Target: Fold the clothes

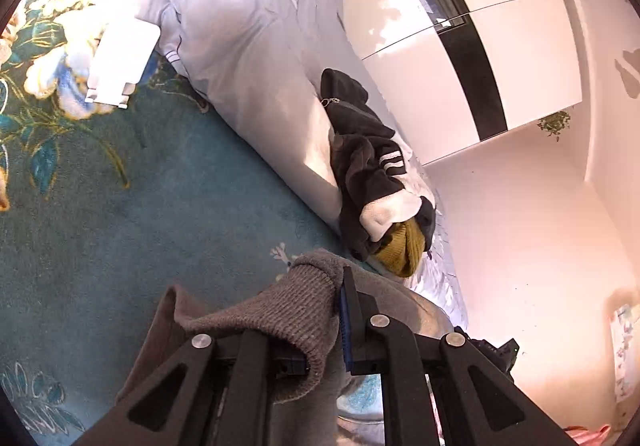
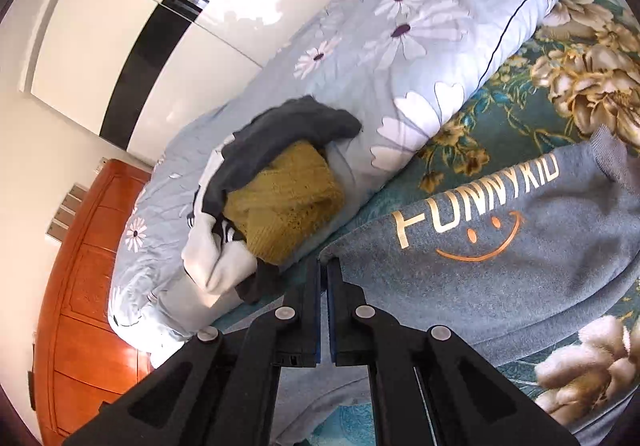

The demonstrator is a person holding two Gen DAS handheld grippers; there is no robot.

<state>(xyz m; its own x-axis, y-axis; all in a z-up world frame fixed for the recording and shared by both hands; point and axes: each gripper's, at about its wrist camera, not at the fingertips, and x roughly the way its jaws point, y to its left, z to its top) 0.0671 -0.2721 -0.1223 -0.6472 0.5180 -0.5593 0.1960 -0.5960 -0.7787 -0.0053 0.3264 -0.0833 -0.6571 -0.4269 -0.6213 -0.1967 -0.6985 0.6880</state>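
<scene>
The grey sweater [image 2: 480, 266] lies on your teal flowered blanket [image 2: 520, 94]. Its long side runs from your right gripper [image 2: 324, 270] toward the far right, and its gold letters look upside down to you. A blue daisy quilt [image 2: 400, 46] lies beside it, with a white wardrobe [image 2: 120, 26] behind. Your left gripper [image 1: 340, 286] pinches the ribbed hem tight. Your right gripper is closed on the sweater's corner. Both point down.
</scene>
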